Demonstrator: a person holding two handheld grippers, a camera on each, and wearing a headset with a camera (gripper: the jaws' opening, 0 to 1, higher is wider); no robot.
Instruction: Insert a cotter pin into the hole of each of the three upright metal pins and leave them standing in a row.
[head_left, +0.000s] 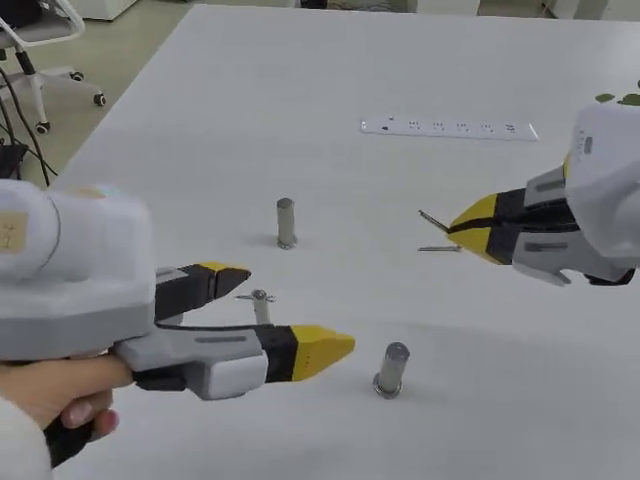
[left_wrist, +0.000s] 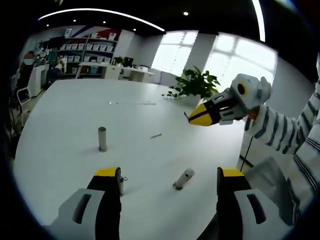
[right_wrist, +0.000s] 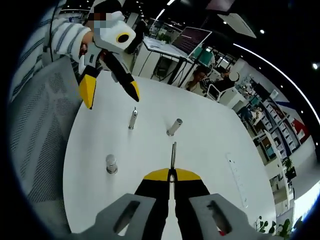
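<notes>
Now the right gripper (head_left: 452, 228) is clenching a cotter pin (head_left: 433, 219) by one end. The free end is sticking out ahead of the shut jaws, and the gripper seems to be hovering over the right side of the table (head_left: 300, 100). The left gripper (head_left: 300, 306) is released, its jaws standing wide apart on either side of the finished pin (head_left: 261, 306). This pin is already carrying a cotter pin across its top; I cannot tell if a jaw is touching it.

Two pins are waiting bare. The far pin (head_left: 286, 222) is standing toward the middle of the table, on the side of the far edge, where a power strip (head_left: 450, 127) is lying. The near pin (head_left: 392, 368) is standing closer to the near edge. A spare cotter pin (head_left: 438, 248) is lying flat just below the right gripper's tips.

In the right gripper view the held cotter pin is pointing roughly at the far pin, but the two are well apart.

To do the step well, I think the left gripper should be backing away from the finished pin without knocking it. Then it should be closing low on a bare pin, leaving the top free. The hole is too small to see, so its direction needs checking first. The right gripper should be bringing the cotter pin level and along the line of the hole, slowly, because it is gripped only at one end and may be swinging.
</notes>
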